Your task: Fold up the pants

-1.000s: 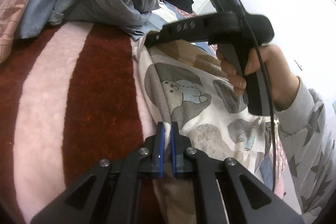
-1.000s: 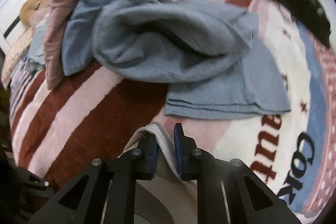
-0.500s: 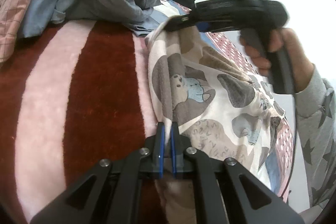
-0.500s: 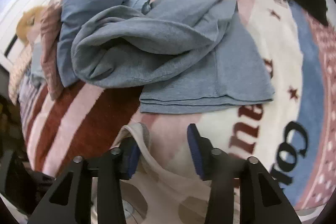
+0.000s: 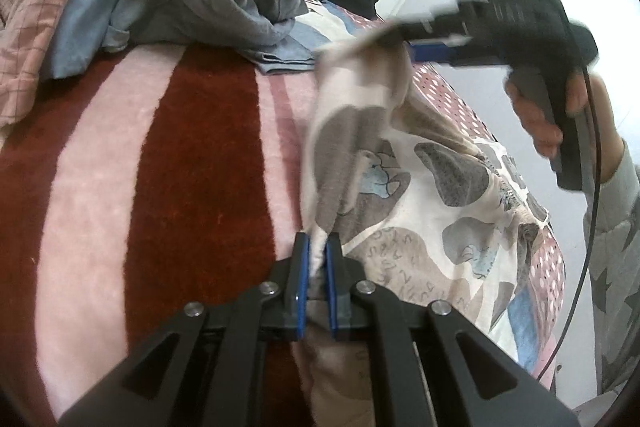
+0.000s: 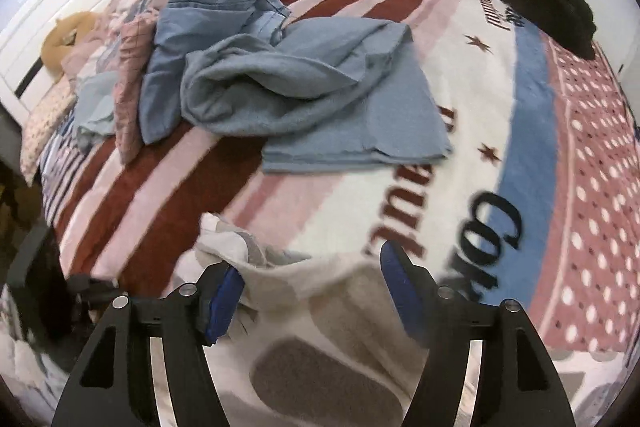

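Basically, you had the left gripper point(image 5: 318, 255) clamped on the pants point(image 5: 420, 203) hem beside the blanket's point(image 5: 200, 167) red stripe, the right gripper point(image 6: 312, 287) spread apart above the loose corner; re-pinching before pulling looked wise.

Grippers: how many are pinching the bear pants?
1. The left gripper is shut on the bear pants. The right gripper is wide open above them, though the cloth drapes one finger.
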Motion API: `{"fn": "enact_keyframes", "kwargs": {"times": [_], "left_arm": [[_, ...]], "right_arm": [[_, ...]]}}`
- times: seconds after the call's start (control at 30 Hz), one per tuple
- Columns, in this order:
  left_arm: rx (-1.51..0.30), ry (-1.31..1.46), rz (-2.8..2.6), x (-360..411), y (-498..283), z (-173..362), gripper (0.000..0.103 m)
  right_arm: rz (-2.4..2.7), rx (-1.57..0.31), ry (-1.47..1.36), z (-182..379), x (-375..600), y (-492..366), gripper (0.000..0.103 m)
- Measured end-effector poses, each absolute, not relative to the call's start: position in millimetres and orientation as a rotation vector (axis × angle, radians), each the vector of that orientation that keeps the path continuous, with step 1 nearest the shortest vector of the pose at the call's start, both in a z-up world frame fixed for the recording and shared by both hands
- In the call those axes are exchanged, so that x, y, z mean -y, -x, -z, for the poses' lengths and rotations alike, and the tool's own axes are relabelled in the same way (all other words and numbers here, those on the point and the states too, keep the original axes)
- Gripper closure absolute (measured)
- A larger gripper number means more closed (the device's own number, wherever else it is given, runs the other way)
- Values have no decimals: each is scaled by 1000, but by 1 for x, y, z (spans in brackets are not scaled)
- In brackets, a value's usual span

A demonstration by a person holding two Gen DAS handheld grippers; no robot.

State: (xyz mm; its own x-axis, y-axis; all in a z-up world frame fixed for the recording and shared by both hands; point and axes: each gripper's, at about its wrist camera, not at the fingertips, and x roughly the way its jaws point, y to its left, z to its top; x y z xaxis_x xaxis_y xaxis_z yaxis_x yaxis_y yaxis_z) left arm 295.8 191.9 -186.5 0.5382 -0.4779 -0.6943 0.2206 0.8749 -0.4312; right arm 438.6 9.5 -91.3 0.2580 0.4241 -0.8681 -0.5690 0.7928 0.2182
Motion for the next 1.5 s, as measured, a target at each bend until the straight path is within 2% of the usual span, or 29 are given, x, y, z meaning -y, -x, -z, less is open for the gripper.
{"fn": "enact_keyframes", "kwargs": {"times": [0.1,0.17,0.43,0.5,0.57,0.6,0.8,0.93,1.03,1.1,1.2,1.27,1.33,1.5], "left_arm": [[-915,330,424,-194,-297,189,99],[-916,340,423,-195,-297,188,99],[-896,368,424,-203,-292,184,95],[-888,359,431,-203,-290,182,93],[-889,351,433,-202,-289,181,93],[-891,347,432,-202,-289,181,93],[-911,333,422,-197,-292,184,92],[-912,326,402,-195,-292,182,90],[-895,307,377,-196,-289,175,83],[-854,301,363,-197,-281,162,66],[-788,284,375,-191,-266,141,60],[-763,266,385,-182,-257,129,56],[-742,237,396,-170,-247,120,54],[-710,188,403,-124,-234,101,54]], "right_arm": [[-763,-1189,58,90,-32,-453,40],[-800,-1211,37,85,-42,-456,34],[-741,-1145,141,77,-30,-430,33],[-733,-1138,128,81,-9,-422,37],[-707,-1127,104,82,19,-412,57],[-689,-1121,90,83,36,-407,60],[-525,-1129,7,96,129,-393,60],[-453,-1200,-11,131,151,-401,60],[-407,-1197,-41,150,159,-408,62],[-417,-1168,-103,139,168,-403,62],[-425,-1073,-153,106,199,-375,58],[-409,-1029,-199,87,229,-349,39],[-380,-998,-247,76,263,-317,31],[-309,-986,-444,92,345,-238,29]]}}
